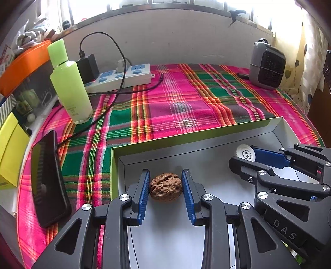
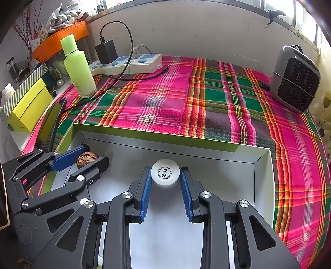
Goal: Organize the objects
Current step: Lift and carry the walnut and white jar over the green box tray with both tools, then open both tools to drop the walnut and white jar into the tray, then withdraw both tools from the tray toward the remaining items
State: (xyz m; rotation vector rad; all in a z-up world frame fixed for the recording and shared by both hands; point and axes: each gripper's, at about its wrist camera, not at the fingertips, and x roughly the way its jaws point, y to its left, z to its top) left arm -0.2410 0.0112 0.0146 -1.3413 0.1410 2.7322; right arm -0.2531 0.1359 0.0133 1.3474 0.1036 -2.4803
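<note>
We see a woven plaid cloth [image 2: 165, 103] with a soft matt face, and a smooth matt card box [image 2: 262, 165]. The walnut [image 1: 165, 189] looks rough and pitted, the white cap [image 2: 165, 173] ridged plastic, the claw pads [image 1: 144, 194] ribbed blue plastic.

A table carries a plaid cloth [image 2: 206, 99] in pink, green and orange. Behind it stands a pale wall [image 1: 175, 37], and above the wall bright daylight enters through a window [image 1: 206, 3].

Beside the green bottle [image 1: 70, 82], label print is reading too small, while the phone [image 2: 52, 122] is lying partly hidden behind the tray wall [image 2: 157, 134].
</note>
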